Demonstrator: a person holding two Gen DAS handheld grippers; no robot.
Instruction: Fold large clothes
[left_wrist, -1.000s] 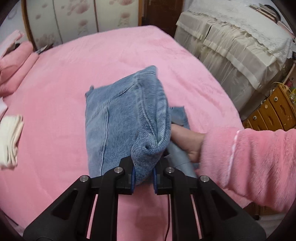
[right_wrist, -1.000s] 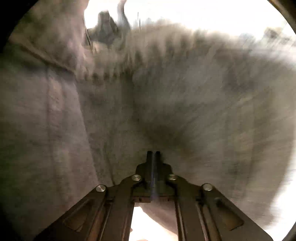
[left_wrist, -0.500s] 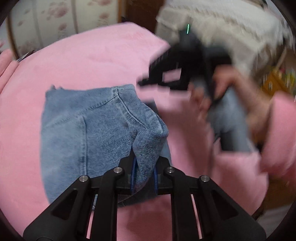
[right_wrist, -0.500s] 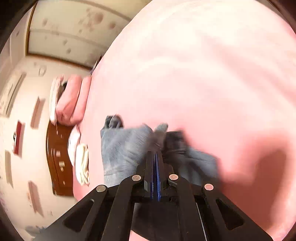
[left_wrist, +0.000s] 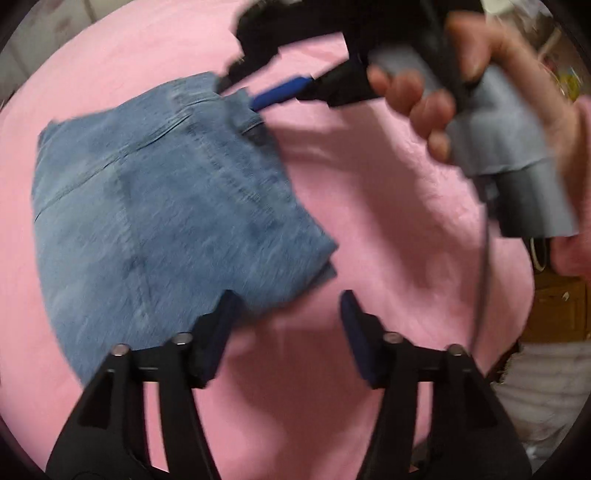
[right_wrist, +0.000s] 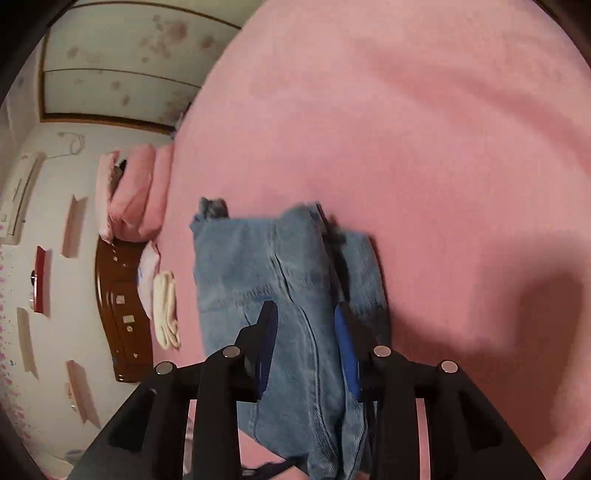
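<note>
Folded blue jeans (left_wrist: 159, 206) lie flat on the pink bed cover (left_wrist: 388, 206). My left gripper (left_wrist: 288, 310) points down over their near right corner. Its jaws are opening wide, with only the corner's edge by the left finger (left_wrist: 221, 317) and nothing pressed. My right gripper (left_wrist: 242, 86), held by a hand (left_wrist: 443, 92), hovers blurred at the jeans' far corner. In the right wrist view the jeans (right_wrist: 258, 266) lie under my right gripper (right_wrist: 306, 325). Its jaws are opening, with a denim fold showing between the pads, which do not press on it.
Pink pillows (right_wrist: 136, 195) and a cream folded cloth (right_wrist: 166, 306) lie at the bed's far side by a dark wooden headboard (right_wrist: 122, 306). A wooden drawer unit (left_wrist: 554, 310) stands off the bed's right edge. A pink fleece sleeve (left_wrist: 583, 177) is at the right.
My left gripper let go of the raised denim fold and opened; the jeans now lie flat. My right gripper came out from under the denim, swung to the far corner, and its jaws parted.
</note>
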